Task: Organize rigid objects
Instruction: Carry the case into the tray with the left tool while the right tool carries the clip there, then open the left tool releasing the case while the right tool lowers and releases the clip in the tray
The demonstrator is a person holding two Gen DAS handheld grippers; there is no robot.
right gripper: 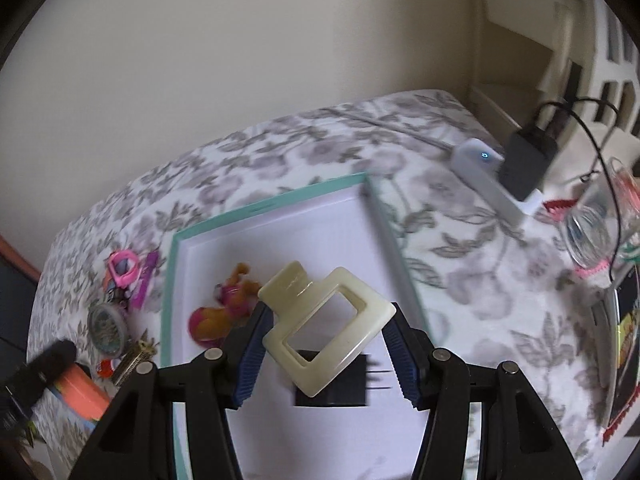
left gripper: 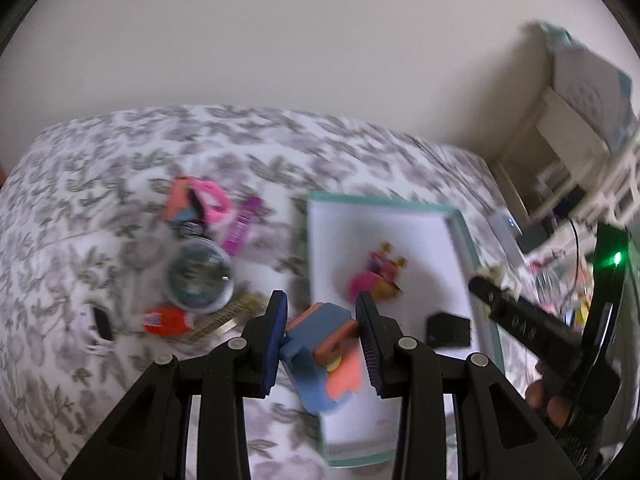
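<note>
The right gripper point(right gripper: 326, 354) is pinching a cream hair claw clip point(right gripper: 326, 322) above the teal-rimmed tray point(right gripper: 256, 210); its smooth, skewed frame is risking a twist out of the pads; the left gripper point(left gripper: 322, 342) is clamping a blue-and-orange toy point(left gripper: 320, 356) at the tray's edge point(left gripper: 464, 224), where an early release would be tipping it onto the bedspread point(left gripper: 120, 152), beside the pink figurine point(right gripper: 224, 312).
</note>
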